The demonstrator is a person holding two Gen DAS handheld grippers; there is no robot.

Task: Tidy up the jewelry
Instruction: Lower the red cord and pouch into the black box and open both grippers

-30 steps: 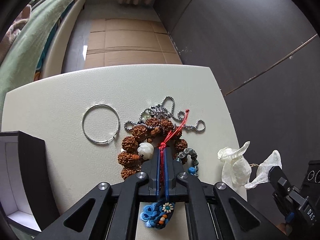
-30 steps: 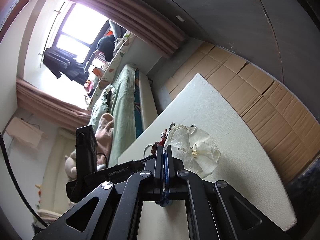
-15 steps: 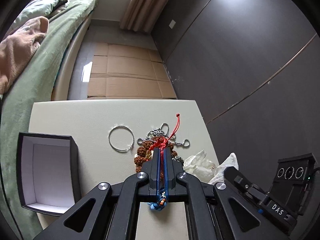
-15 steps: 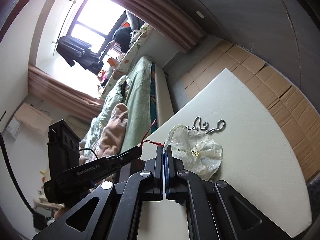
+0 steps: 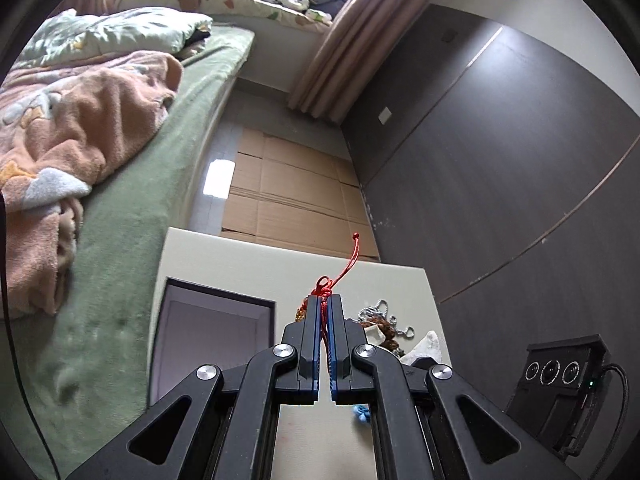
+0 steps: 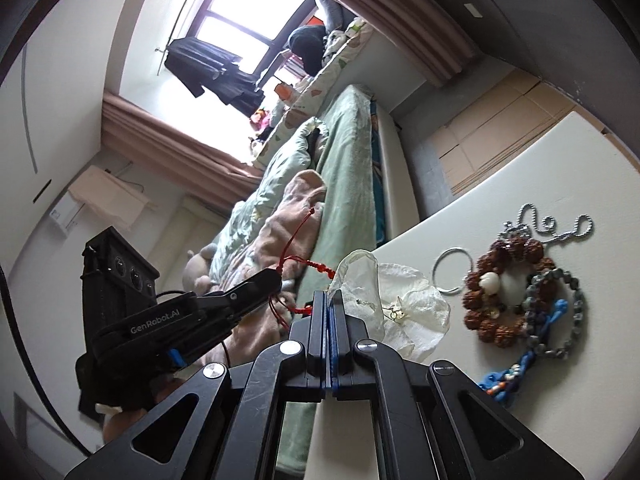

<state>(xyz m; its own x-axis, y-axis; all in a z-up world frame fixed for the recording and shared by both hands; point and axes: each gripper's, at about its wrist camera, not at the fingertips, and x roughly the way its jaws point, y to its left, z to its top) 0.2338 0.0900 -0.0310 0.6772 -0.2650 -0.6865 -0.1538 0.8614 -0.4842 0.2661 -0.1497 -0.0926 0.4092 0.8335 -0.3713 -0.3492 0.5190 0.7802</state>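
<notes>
My left gripper (image 5: 325,298) is shut on a red cord bracelet (image 5: 326,289) and holds it high above the white table (image 5: 224,256); its loose cord end sticks up. It also shows in the right wrist view (image 6: 296,266), hanging from the left gripper (image 6: 276,276). My right gripper (image 6: 328,296) is shut on a clear plastic bag (image 6: 400,312) with small earrings inside. An open black jewelry box (image 5: 208,344) lies below left of the left gripper.
On the table lie a brown bead bracelet (image 6: 504,292), a silver bangle (image 6: 454,270), a ball chain (image 6: 556,228), a grey bead bracelet (image 6: 560,320) and a blue knotted cord (image 6: 516,376). A green bed (image 5: 140,200) borders the table.
My left gripper has lifted the red cord bracelet off the pile and moved up and left, toward the box. My right gripper has raised the plastic bag a little.
</notes>
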